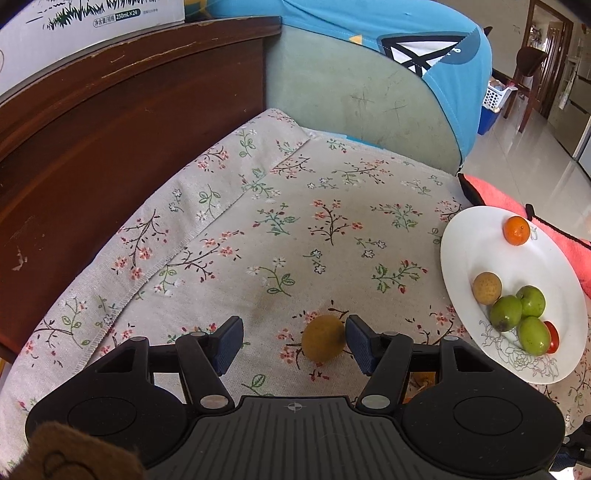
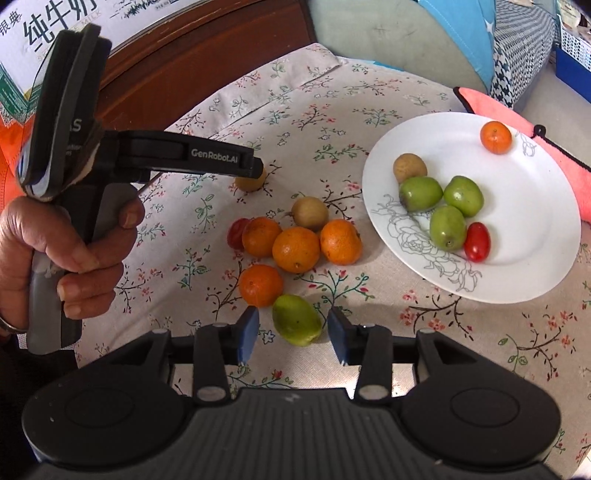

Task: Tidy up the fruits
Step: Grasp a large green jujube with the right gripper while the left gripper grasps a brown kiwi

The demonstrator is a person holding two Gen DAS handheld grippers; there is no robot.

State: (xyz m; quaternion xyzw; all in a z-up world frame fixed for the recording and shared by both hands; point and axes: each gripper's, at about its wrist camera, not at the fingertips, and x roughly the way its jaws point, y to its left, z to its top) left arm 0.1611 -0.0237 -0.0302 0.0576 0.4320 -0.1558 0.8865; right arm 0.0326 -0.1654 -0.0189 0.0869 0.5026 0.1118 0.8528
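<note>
Carton (image 1: 74,33): "250mL×24"; right view shows "纯牛奶". Left gripper (image 2: 207,157) arm: "GenRobot.AI".

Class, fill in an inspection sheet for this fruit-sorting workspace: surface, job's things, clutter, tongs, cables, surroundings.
Surface: floral cloth, slightly wrinkled.
Job's things: white plate holds three green fruits, one brown fruit, one orange, one red tomato. Loose on the cloth: four oranges, green fruit, brown fruit, another brown fruit, red tomato.
Clutter: pink cloth beside the plate.
Tongs: left tongs open around the second brown fruit, right pad touching or nearly so; right tongs open, straddling the green fruit.
Cables: nothing seen.
Surroundings: wooden headboard, milk carton, blue cushion.
</note>
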